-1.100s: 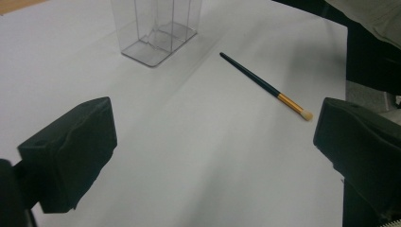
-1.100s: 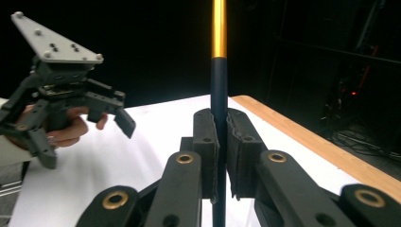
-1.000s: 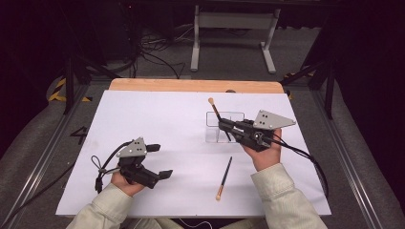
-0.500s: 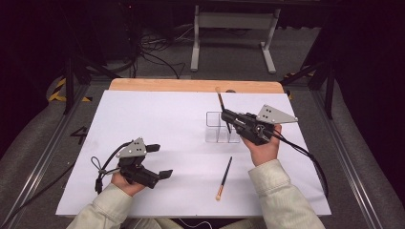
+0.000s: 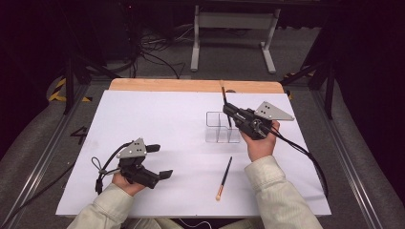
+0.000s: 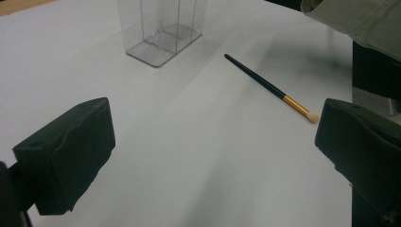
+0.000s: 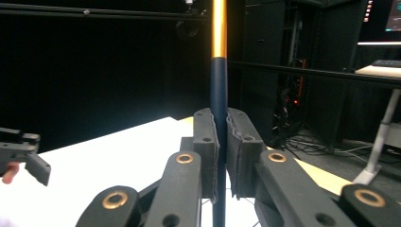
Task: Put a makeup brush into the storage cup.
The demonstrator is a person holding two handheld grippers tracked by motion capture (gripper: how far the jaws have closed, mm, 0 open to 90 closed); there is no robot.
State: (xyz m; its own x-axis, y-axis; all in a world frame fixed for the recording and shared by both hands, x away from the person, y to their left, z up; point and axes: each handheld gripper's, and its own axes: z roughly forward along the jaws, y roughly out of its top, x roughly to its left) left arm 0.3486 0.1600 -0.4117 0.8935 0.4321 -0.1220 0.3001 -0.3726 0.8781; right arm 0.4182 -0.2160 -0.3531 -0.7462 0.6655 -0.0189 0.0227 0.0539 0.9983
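My right gripper (image 5: pixel 229 110) clamps a brush (image 7: pixel 218 85) upright over the clear holder (image 5: pixel 220 128); left gripper (image 5: pixel 157 161) gapes empty (second brush (image 5: pixel 223 177) lies nearby).

Dark room, grey floor (image 5: pixel 334 57), tangled cables (image 5: pixel 153 57), white metal stand (image 5: pixel 229 21), wooden table edge (image 5: pixel 191 86)

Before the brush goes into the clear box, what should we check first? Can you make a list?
1. Right tool pinches the held brush tight: ok.
2. Held brush stands upright: ok.
3. Its lower tip is above a slot of the clear box: cannot tell.
4. Clear box stands upright: ok.
5. Left tool is open and away from the box: ok.
6. Second brush lies on the table, out of the way: ok.
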